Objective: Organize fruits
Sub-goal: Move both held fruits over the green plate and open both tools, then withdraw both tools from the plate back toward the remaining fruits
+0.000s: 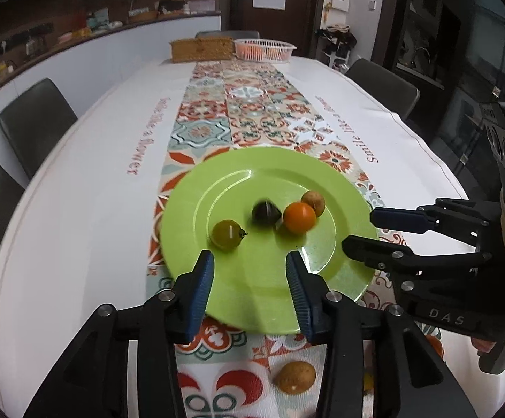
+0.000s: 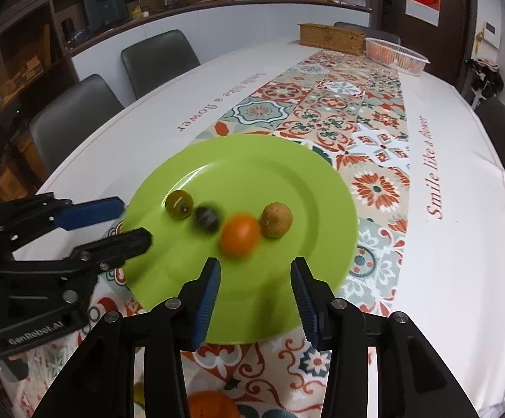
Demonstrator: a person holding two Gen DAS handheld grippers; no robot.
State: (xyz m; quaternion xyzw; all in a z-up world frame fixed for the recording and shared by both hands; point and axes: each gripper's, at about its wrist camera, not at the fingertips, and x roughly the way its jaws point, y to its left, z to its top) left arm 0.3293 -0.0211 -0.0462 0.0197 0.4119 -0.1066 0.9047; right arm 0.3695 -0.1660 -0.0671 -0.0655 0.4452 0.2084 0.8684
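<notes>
A green plate (image 1: 252, 289) sits at the center of both views on a patterned table runner (image 1: 249, 108). It holds 4 small fruits in a row: a green one (image 1: 227, 235), a blurred dark one (image 1: 265, 212), possibly a plum, an orange one (image 1: 299, 217) and a brown one (image 1: 313, 202). The left gripper (image 1: 250, 270) and right gripper (image 2: 255, 280) hover over the plate's near rim, fingers apart, holding nothing. Another brown fruit (image 1: 295, 377) lies on the runner at the bottom of the left view.
</notes>
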